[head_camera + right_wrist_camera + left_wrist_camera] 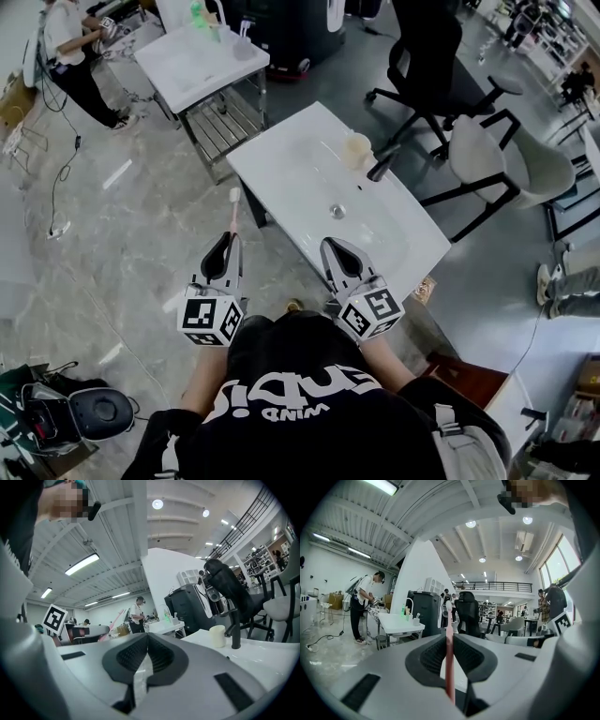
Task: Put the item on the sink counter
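Note:
A pink toothbrush (232,214) with a white head stands up out of my left gripper (228,240), whose jaws are shut on its handle. It hangs over the floor just left of the white sink counter (281,164). In the left gripper view the toothbrush (449,660) runs straight up between the pads of the left gripper (449,637). My right gripper (335,246) hovers at the counter's near edge, shut with nothing in it; the right gripper (147,637) shows no gap between its jaws. A cream cup (356,150) and a black faucet (382,164) stand at the basin's far side.
A second white table (187,70) with a green bottle stands behind the sink. A person (73,52) works at the far left. Beyond the counter sit a black office chair (436,70) and a pale chair (502,159). Cables and a black device (80,412) lie on the floor.

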Demonstrator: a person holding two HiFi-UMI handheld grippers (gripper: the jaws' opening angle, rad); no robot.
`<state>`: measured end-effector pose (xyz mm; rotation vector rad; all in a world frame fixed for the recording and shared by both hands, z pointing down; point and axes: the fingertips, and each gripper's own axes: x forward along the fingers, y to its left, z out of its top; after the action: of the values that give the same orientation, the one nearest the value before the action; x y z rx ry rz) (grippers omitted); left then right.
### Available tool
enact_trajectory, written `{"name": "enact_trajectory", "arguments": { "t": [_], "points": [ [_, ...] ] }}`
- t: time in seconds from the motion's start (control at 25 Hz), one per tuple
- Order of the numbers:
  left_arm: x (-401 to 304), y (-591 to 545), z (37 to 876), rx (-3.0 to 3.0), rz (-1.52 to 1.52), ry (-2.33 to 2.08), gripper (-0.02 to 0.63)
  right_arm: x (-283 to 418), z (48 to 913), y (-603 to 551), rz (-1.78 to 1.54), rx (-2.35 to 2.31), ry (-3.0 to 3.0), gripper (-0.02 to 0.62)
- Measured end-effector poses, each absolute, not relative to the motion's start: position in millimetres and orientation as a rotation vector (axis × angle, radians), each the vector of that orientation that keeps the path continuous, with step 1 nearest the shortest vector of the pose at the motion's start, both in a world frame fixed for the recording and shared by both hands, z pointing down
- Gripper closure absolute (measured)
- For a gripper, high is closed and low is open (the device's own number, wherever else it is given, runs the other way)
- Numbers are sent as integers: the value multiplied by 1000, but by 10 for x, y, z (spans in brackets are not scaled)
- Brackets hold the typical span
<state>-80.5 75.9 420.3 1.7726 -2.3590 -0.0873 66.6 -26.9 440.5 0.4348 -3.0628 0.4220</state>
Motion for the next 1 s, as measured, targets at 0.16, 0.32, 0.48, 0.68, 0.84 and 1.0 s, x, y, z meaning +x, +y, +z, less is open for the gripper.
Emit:
{"name": "enact_trajectory", "arguments": {
  "t": [0.16, 0.32, 0.48, 0.68, 0.84, 1.0],
  "points": [
    [-866, 665, 4198, 1756, -79, -2375, 543, 562, 4441, -391, 425, 398, -3058, 577],
    [-955, 620, 4254, 1734, -67, -2378, 543, 479, 4505, -429, 444, 378, -3047, 577],
    [-1038, 543, 4292, 1735, -66, -2378, 543, 415, 4545, -477, 453, 380, -3043, 577],
    [-1187, 353, 4281, 1777, -47, -2346, 543, 266, 4489, -602, 454, 423, -3051, 577],
    [-1337, 189, 4254, 1815, -36, -2317, 543, 116, 4475, -724, 460, 464, -3049, 577],
    [-1518, 60, 4264, 1842, -25, -2285, 543, -46, 4480, -806, 472, 498, -3044, 577]
  ]
}}
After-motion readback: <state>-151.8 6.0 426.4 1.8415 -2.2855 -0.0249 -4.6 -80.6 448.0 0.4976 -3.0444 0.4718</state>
